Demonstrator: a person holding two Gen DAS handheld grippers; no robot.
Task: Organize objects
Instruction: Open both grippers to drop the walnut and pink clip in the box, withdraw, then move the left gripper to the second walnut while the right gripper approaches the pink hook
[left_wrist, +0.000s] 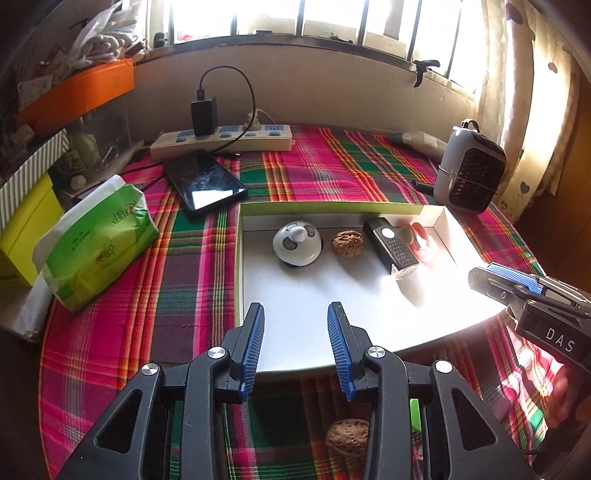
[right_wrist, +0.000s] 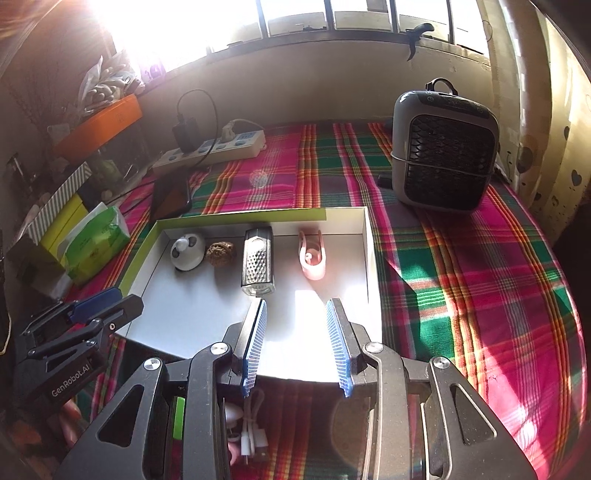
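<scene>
Left gripper: fingers parted, empty.
Right gripper: fingers parted, empty.
Risk: loose walnut, bottom centre, may roll away if pinched off-centre.
Risk: low fingers may shove white tray.

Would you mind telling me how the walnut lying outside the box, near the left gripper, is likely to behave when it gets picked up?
The walnut looks rounded, so a nudge would probably roll it on the cloth. Its wrinkled shell should give the left gripper ridged pads some bite. It seems hard and light, so it might pop out if pinched off-centre.
</scene>
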